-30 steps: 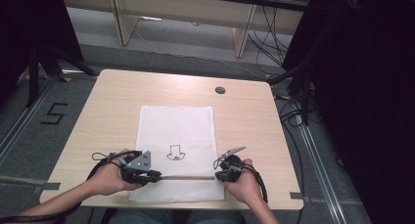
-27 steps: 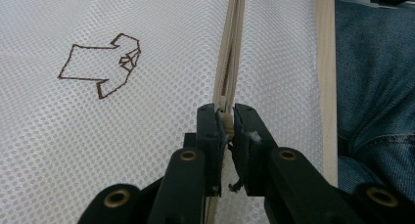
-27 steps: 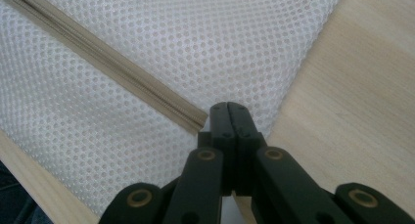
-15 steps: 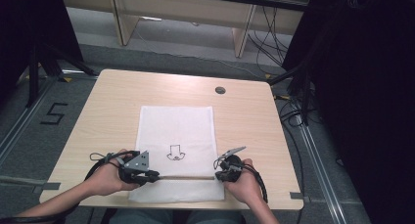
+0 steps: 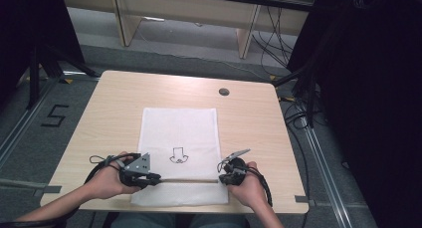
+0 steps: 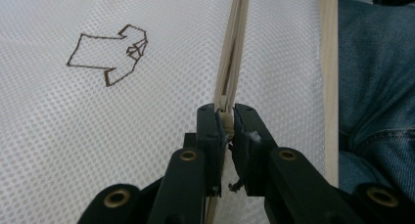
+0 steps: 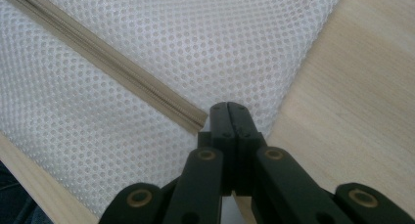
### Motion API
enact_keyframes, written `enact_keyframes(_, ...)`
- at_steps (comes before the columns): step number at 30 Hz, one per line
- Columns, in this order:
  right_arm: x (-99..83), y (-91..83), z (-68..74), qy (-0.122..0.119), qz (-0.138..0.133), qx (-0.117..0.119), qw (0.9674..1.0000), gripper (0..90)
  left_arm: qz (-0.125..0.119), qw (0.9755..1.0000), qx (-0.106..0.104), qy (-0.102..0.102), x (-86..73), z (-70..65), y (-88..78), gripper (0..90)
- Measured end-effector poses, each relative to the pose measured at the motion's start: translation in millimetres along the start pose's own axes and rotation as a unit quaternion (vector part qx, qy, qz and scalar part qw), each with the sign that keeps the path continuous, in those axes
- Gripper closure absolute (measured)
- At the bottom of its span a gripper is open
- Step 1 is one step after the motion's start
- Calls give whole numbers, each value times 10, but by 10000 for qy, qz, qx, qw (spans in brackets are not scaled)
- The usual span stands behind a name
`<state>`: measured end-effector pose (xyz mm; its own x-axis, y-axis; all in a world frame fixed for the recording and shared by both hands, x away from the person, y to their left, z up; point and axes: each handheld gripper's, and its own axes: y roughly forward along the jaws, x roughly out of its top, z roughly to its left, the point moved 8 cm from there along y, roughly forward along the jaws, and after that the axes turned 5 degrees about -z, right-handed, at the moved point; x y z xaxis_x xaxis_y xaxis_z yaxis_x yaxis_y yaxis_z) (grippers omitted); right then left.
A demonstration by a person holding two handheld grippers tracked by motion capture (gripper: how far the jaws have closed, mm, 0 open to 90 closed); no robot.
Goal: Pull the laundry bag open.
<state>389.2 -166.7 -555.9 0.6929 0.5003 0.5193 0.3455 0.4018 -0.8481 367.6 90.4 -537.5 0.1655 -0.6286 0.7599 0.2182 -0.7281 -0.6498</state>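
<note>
A white mesh bag lies flat on the wooden table, with a small line drawing on it. A beige zipper runs across its near end. My left gripper sits at the zipper's left end, and in the left gripper view it is shut on the beige zipper pull. My right gripper is at the zipper's right end. In the right gripper view its jaws are pressed together on the bag's edge, just past the zipper's end.
A round cable hole sits at the table's far right. Bare wood lies right of the bag. The person's jeans are just past the table's near edge. Dark stands and cables flank the table.
</note>
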Motion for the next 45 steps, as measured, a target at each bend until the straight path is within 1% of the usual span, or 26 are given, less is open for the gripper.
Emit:
enact_keyframes(1, 9, 6, -7, -95, -54, 26, 9999, 900, -48, 10000, -28, -72, 1, -5, -2, 814)
enact_keyframes(4, 5, 2, -3, -40, -39, 13, 10000, 900, -38, 10000, -12, -66, -14, -2, -18, 814)
enact_keyframes(5, 5, 1, -3, -41, -39, 16, 10000, 900, -59, 9999, -7, -97, -14, -1, -21, 814)
enact_keyframes(7, 9, 5, -9, -104, -47, 29, 9999, 900, -32, 10000, 28, -75, -28, 0, -24, 814)
enact_keyframes(9, 5, 1, -3, -43, -38, 9, 10000, 900, -11, 10000, 8, -75, -37, 7, -33, 815)
enact_keyframes(10, 5, 0, -4, -46, -32, 3, 10000, 900, -2, 10000, -26, -57, -38, 6, -37, 815)
enact_keyframes(11, 5, 1, -4, -40, -38, 7, 10000, 900, -64, 9999, 9, -106, -30, 2, -36, 815)
enact_keyframes(14, 6, 2, -6, -61, -36, 21, 10000, 900, -26, 10000, 12, -76, -31, 3, -41, 815)
enact_keyframes(16, 5, 1, -5, -43, -35, 12, 10000, 900, -47, 9999, -22, -100, -31, 3, -34, 815)
enact_keyframes(19, 4, 0, -4, -43, -34, 17, 10000, 900, -5, 10000, 48, -41, -41, 12, -49, 815)
enact_keyframes(21, 4, 0, -4, -37, -31, 23, 10000, 900, -24, 9999, -3, -114, -52, 14, -56, 815)
enact_keyframes(22, 4, 0, -5, -38, -29, 22, 10000, 900, 0, 10000, 57, -79, -60, 27, -73, 815)
enact_keyframes(23, 4, 0, -6, -39, -30, 21, 10000, 900, -11, 9999, 1, -116, -62, 25, -76, 815)
enact_keyframes(24, -6, -9, 11, 58, 35, 31, 10000, 900, -27, 9999, 52, -103, -61, 29, -82, 815)
enact_keyframes(25, -4, -7, 8, 53, 18, 23, 10000, 900, -15, 9999, 50, -118, -64, 26, -81, 815)
enact_keyframes(26, 2, -2, -5, -32, -22, 15, 10000, 900, -11, 9999, 60, -112, -67, 26, -86, 815)
enact_keyframes(28, 3, -1, -5, -39, -24, 13, 10000, 900, -39, 9999, 12, -143, -68, 21, -82, 815)
enact_keyframes(29, 4, -1, -5, -35, -29, 15, 10000, 900, -25, 9999, 44, -140, -70, 21, -88, 815)
enact_keyframes(32, 3, 0, -5, -39, -32, 14, 10000, 900, -23, 9999, 37, -133, -75, 23, -88, 815)
enact_keyframes(34, 4, -1, -6, -54, -19, 6, 10000, 900, 45, 9999, 130, -93, -102, 41, -102, 815)
enact_keyframes(35, 6, 1, -11, -96, -20, 3, 10000, 900, 44, 9999, 91, -117, -111, 43, -110, 816)
enact_keyframes(36, 7, 1, -11, -98, -21, 0, 9999, 900, 94, 9998, 149, -103, -133, 56, -132, 815)
enact_keyframes(39, 4, -2, -10, -58, 3, -38, 10000, 900, 161, 9995, 234, -171, -209, 96, -207, 816)
enact_keyframes(41, 3, -4, -12, -56, 10, -43, 10000, 900, 149, 9991, 259, -296, -260, 114, -265, 816)
enact_keyframes(42, 3, -4, -13, -54, 12, -47, 10000, 900, 130, 9990, 215, -368, -278, 110, -283, 816)
enact_keyframes(45, 3, -4, -13, -49, 15, -53, 10000, 900, 121, 9988, 242, -419, -325, 113, -307, 816)
